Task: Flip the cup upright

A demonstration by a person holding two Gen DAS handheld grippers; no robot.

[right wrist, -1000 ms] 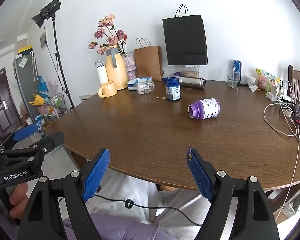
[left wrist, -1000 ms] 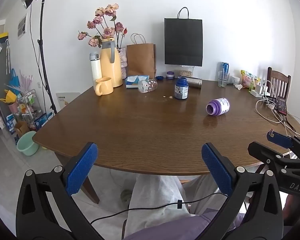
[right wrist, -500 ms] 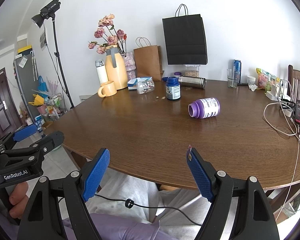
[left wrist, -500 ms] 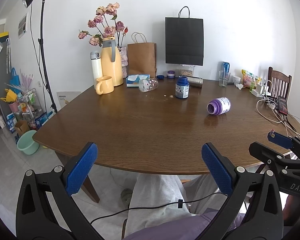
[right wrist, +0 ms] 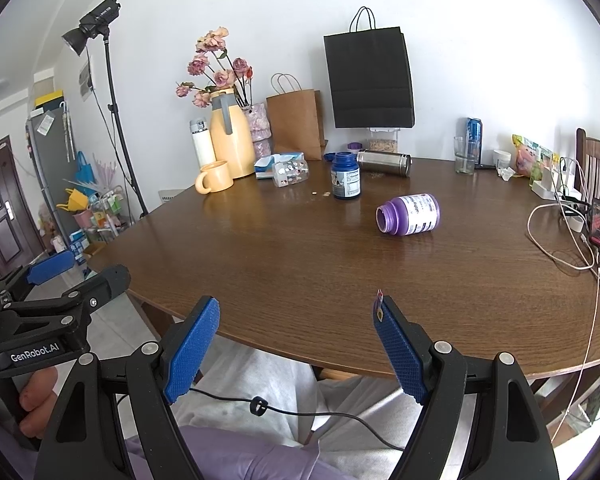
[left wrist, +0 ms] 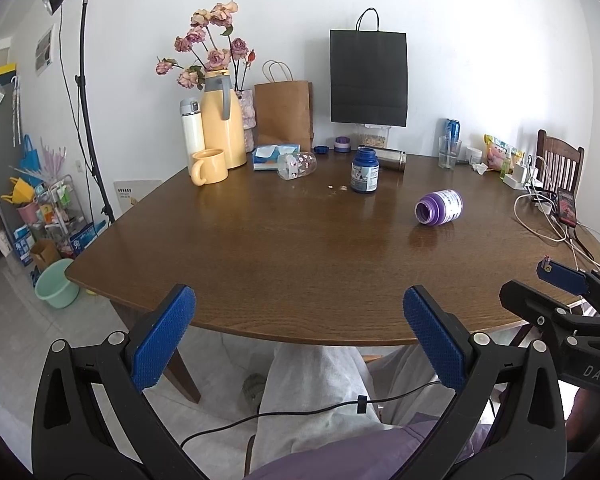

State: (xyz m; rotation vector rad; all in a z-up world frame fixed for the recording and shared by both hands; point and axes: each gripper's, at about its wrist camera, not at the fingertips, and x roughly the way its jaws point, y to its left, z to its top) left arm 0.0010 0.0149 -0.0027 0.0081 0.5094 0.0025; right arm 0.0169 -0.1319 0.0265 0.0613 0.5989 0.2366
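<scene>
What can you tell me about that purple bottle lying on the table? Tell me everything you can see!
The purple bottle looks like see-through purple plastic with a white printed label around its body. It has no cap and lies on its side on the brown wooden table, with its round open mouth turned toward the cameras. It looks empty inside. Nothing touches it except the table; the blue bottle stands apart behind it.

My right gripper (right wrist: pixel 296 344) hangs wide open at the table (right wrist: pixel 300 264) edge, empty. Purple bottle (right wrist: pixel 408 215) lies on its side mid-table, mouth toward me. Blue bottle (right wrist: pixel 345 181) upright behind it. Left gripper (right wrist: pixel 66 276) off to the left.
</scene>
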